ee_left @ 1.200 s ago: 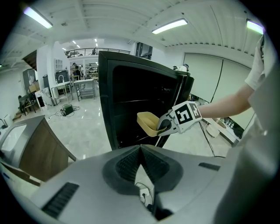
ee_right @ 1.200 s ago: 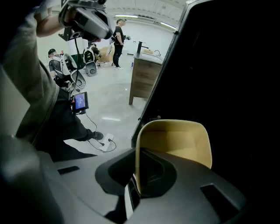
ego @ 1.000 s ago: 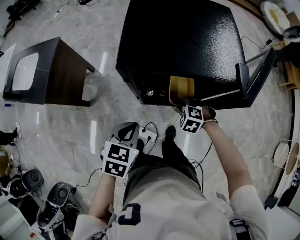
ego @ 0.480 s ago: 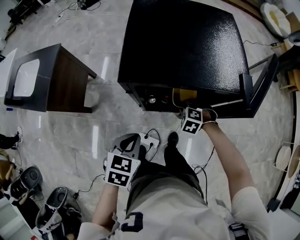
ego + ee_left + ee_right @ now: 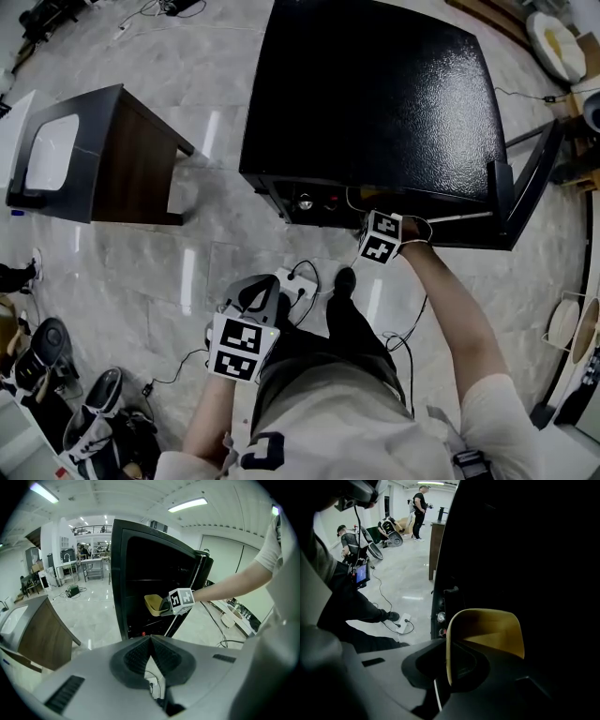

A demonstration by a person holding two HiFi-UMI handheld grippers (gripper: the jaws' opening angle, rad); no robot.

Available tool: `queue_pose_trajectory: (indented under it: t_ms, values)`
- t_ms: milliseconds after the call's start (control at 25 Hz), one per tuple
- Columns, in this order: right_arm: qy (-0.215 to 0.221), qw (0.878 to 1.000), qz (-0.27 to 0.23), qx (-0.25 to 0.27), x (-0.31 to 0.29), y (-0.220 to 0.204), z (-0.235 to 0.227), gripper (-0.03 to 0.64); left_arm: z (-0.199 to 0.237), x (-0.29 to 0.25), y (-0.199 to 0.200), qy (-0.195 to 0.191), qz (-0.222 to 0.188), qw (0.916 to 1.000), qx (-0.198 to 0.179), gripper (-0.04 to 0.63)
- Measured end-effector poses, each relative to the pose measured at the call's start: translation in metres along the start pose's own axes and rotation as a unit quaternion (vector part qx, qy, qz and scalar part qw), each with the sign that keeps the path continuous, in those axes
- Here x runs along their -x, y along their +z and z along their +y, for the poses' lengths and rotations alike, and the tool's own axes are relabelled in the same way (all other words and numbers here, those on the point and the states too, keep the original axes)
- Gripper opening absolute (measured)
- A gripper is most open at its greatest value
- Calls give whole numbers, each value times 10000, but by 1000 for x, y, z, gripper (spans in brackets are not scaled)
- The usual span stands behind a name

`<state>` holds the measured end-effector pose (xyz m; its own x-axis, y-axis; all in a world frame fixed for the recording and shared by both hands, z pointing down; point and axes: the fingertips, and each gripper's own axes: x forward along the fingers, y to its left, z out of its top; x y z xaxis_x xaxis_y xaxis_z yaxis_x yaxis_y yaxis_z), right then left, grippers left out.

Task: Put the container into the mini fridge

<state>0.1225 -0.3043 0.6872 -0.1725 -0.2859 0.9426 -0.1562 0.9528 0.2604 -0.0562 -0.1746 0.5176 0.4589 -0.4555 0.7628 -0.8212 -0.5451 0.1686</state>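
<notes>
The black mini fridge (image 5: 375, 94) stands with its door (image 5: 525, 187) swung open to the right. My right gripper (image 5: 375, 223) reaches into the opening, shut on the rim of the yellow container (image 5: 487, 630). In the head view the fridge's top hides nearly all of the container. The left gripper view shows the container (image 5: 154, 604) just inside the dark compartment, with the right gripper's marker cube (image 5: 181, 599) behind it. My left gripper (image 5: 258, 289) hangs low by the person's thigh, shut with nothing between its pads (image 5: 161, 656).
A dark side table (image 5: 103, 150) stands left of the fridge. A power strip with cables (image 5: 298, 277) lies on the floor by the person's shoe (image 5: 344, 278). Plates (image 5: 562, 323) sit at the right edge. People and gear (image 5: 419, 508) occupy the far room.
My right gripper has carried the yellow container forward and down into the fridge, so the fridge top now covers it in the head view. The left gripper has stayed about where it was.
</notes>
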Motion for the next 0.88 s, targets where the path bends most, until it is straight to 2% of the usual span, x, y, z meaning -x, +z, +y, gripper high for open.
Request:
queue_pose_trajectory:
  t_ms: [400,880]
  values:
    - [-3,9998,194,-109,-19,-9,-16,32,-2,-4,-8,-71,54,9999,92,55]
    - [-404,9978,421,-317,-34,-17,-46,32,0,-4,-18,-41,138,9997,190,55]
